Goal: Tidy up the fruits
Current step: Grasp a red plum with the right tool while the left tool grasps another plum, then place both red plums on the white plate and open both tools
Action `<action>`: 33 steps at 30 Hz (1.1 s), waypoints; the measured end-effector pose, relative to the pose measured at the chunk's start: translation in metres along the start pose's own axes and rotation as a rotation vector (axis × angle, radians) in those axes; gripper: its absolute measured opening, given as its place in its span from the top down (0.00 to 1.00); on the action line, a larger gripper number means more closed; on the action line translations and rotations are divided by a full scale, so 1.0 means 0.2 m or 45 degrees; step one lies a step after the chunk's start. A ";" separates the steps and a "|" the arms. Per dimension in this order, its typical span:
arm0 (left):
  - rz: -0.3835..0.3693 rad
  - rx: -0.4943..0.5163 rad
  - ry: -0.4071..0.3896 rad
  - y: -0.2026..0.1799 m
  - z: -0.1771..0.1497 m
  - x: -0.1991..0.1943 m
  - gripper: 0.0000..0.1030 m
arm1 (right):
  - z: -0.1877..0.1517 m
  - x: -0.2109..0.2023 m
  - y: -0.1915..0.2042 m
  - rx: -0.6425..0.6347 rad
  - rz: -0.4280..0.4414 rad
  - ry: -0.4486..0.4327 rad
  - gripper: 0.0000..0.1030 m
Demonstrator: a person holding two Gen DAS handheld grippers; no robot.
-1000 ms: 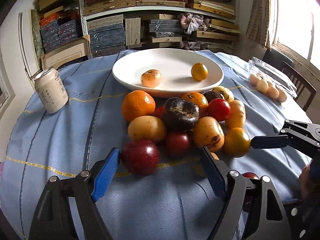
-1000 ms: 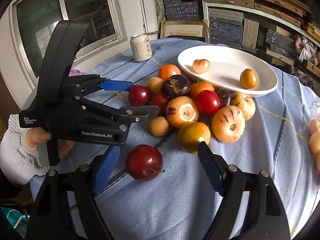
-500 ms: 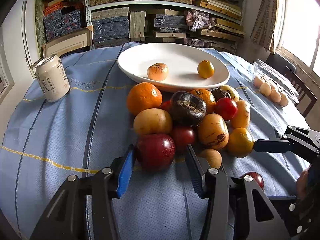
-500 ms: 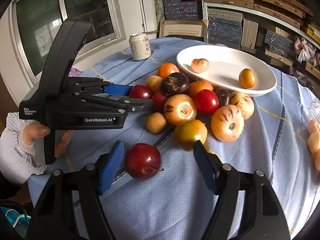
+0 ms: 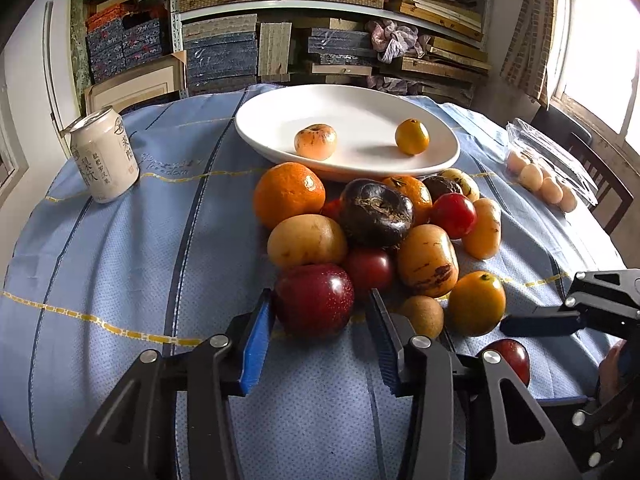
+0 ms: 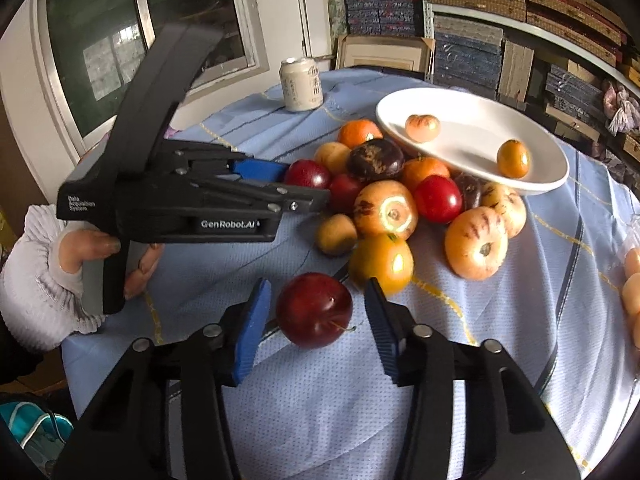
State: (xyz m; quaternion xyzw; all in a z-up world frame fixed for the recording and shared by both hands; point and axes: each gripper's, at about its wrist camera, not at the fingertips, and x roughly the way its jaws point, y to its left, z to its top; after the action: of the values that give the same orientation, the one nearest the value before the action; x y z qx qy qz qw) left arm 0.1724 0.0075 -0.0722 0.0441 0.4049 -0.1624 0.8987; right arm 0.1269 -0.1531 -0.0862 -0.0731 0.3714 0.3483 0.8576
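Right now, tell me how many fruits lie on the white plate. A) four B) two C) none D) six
B: the plate holds just two fruits, a pale orange streaked one and a small yellow-orange one; the rest sit in a pile on the cloth.

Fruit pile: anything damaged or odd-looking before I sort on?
Yes. The dark, nearly black fruit atop the pile looks wrinkled and scuffed, likely overripe. The yellow-orange fruit beside it has brown blotches low on its side. Nothing is spilled; the can stands upright.
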 end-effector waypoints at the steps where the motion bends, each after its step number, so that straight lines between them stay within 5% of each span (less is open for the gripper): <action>1: -0.002 -0.001 0.000 0.00 0.00 0.00 0.55 | 0.00 0.01 0.00 0.001 0.005 0.007 0.61; 18: -0.026 -0.056 -0.008 0.05 0.01 0.01 0.61 | 0.00 0.04 0.01 -0.007 0.031 0.029 0.62; 33: 0.018 -0.030 -0.125 0.04 0.03 -0.09 0.61 | 0.01 -0.03 -0.02 0.009 0.009 -0.035 0.62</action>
State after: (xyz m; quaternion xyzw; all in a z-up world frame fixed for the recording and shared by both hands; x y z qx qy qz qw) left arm 0.1671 0.0183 -0.0552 0.0286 0.3618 -0.1531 0.9192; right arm 0.1284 -0.1576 -0.0809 -0.0639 0.3611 0.3509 0.8616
